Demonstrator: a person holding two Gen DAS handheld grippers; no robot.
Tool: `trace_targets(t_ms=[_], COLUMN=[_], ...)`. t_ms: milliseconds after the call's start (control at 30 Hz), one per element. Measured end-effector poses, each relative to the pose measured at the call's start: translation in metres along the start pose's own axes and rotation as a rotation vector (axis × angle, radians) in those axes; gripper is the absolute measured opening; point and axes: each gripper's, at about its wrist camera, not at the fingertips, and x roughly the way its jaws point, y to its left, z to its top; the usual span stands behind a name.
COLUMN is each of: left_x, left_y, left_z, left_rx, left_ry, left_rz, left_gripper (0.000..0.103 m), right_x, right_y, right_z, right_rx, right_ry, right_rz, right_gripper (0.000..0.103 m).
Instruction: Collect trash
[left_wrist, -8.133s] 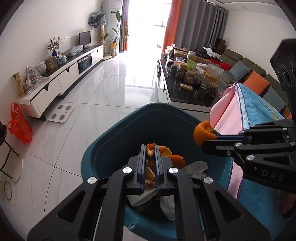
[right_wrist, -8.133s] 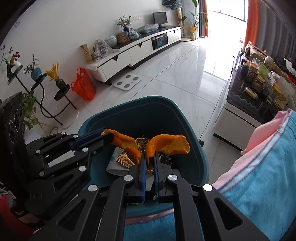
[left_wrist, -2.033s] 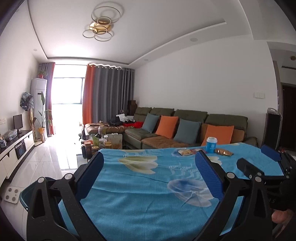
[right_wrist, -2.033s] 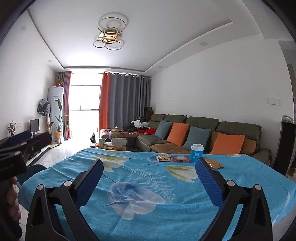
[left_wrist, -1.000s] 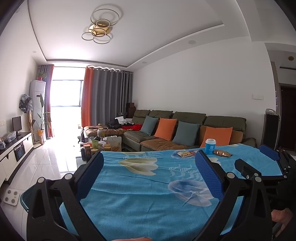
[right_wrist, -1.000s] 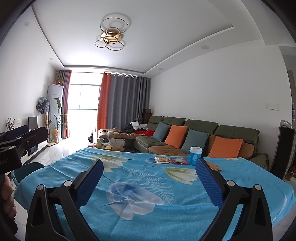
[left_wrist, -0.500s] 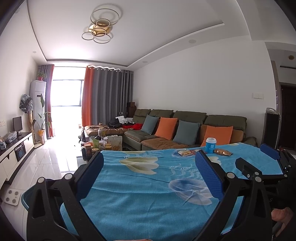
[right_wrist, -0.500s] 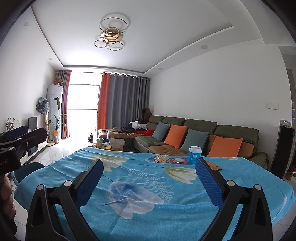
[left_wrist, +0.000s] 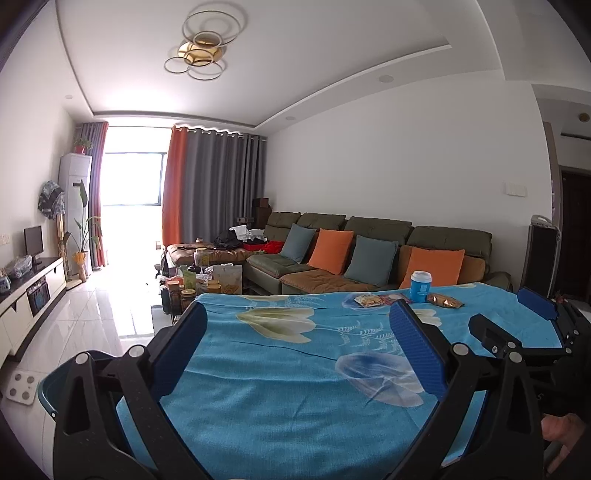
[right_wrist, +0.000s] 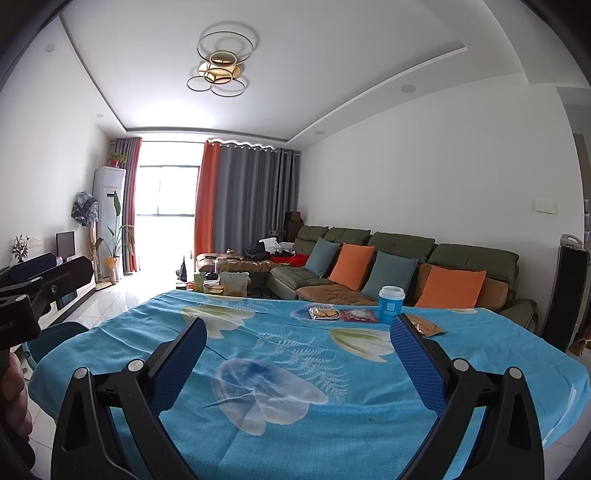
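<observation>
Trash is lying at the far side of the worktop (right_wrist: 295, 424): wrappers (right_wrist: 324, 313) beside a blue cup (right_wrist: 390, 304). Both hand-held grippers, left (left_wrist: 295, 354) and right (right_wrist: 297, 354), are hovering spread and empty; reaching low across the cloth, pinching one wrapper flat, is looking wisest.

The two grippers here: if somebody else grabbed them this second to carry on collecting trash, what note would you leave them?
Left gripper: open, empty, above the near part of the table.
Right gripper: open, empty, beside it.
Trash on the far side of the blue tablecloth: a blue paper cup standing upright, a snack packet and a red wrapper to its left, and a gold wrapper to its right.
Teal bin: on the floor off the table's left corner; its contents cannot be seen.
Done: nothing that can be confirmed from here.
Left: pick up those four items and drop them in the bin.
</observation>
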Motion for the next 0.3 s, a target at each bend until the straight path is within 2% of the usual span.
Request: trace_targets(t_ms=[167, 300], left_x=[0.015, 0.041], left_y=[0.000, 0.004], left_z=[0.000, 0.004], left_rx=[0.023, 0.043], left_ry=[0.029, 0.081], left_rz=[0.016, 0.021], left_gripper=[0.097, 0.097], right_x=[0.014, 0.044], right_y=[-0.012, -0.043], right_z=[0.000, 0.007], right_rx=[0.027, 0.055], right_ry=[0.024, 0.080], right_rz=[-0.001, -0.020], right_gripper=[0.096, 0.096])
